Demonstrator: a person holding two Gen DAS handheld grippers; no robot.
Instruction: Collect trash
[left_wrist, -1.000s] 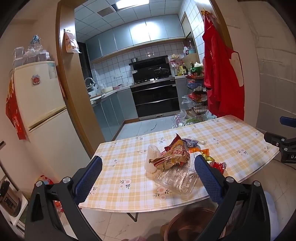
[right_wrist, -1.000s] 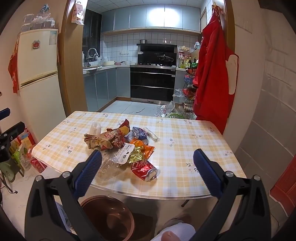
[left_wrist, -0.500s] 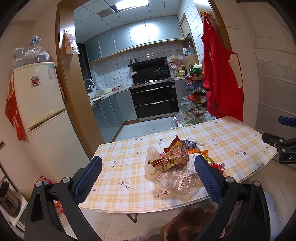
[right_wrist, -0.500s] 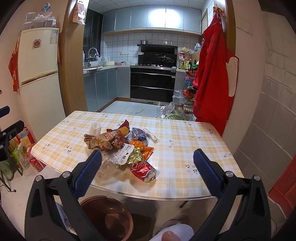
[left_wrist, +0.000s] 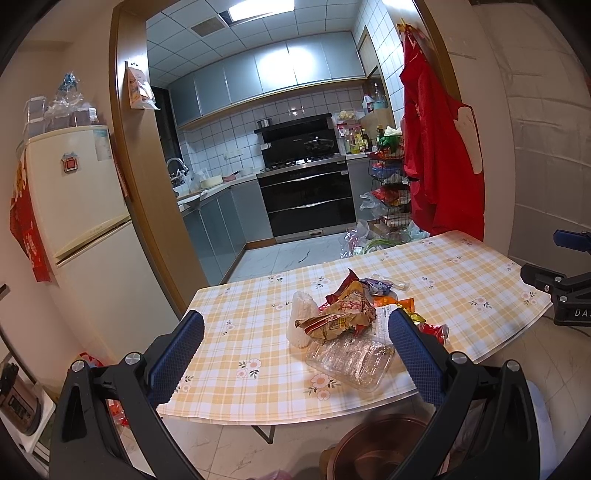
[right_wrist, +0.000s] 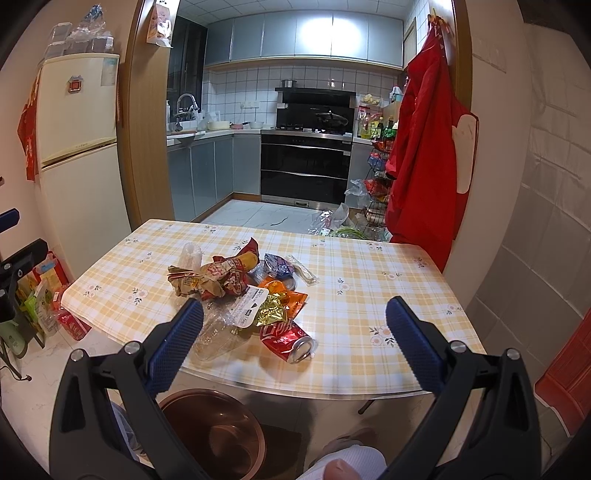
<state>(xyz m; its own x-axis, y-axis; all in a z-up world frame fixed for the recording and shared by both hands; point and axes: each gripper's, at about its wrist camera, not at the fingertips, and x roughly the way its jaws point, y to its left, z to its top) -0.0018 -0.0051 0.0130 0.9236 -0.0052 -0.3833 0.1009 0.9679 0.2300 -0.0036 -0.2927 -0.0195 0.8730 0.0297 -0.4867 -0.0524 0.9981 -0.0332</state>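
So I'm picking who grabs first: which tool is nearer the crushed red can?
Right. The right tool hangs open directly over the crushed red can. In its own view, the open left tool sits left of the can, over the wrappers.

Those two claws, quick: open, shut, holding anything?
Left gripper: open, holding nothing.
Right gripper: open, holding nothing.

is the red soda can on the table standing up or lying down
Lying down. The red soda can rests on its side near the table's front edge, dented, with its silver top facing sideways toward the camera.
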